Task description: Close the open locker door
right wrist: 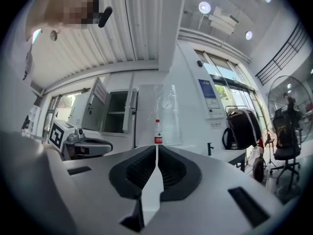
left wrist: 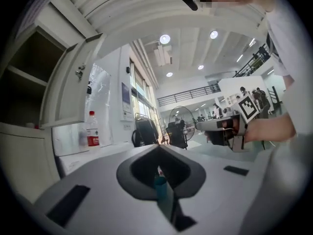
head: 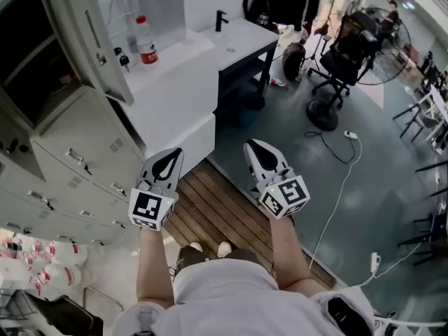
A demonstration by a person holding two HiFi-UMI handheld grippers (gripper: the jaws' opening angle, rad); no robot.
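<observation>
The open locker door [head: 84, 30] stands swung out at the top left, beside its dark open compartment [head: 28, 54]; keys [head: 122, 59] hang from the door. In the left gripper view the door [left wrist: 71, 84] is up on the left, well away from the jaws. The open compartment [right wrist: 117, 112] shows far off in the right gripper view. My left gripper [head: 173, 152] and right gripper [head: 250, 144] are held side by side in front of the person, both shut and holding nothing. The left gripper [left wrist: 158, 147] and right gripper [right wrist: 156, 147] touch nothing.
A white counter [head: 175, 96] runs between me and the lockers, with a red-labelled bottle [head: 145, 44] on it and a black faucet [head: 220, 19] farther back. Closed lockers [head: 77, 166] fill the lower left. An office chair [head: 346, 54], a fan [head: 322, 110] and a floor cable [head: 336, 201] lie to the right.
</observation>
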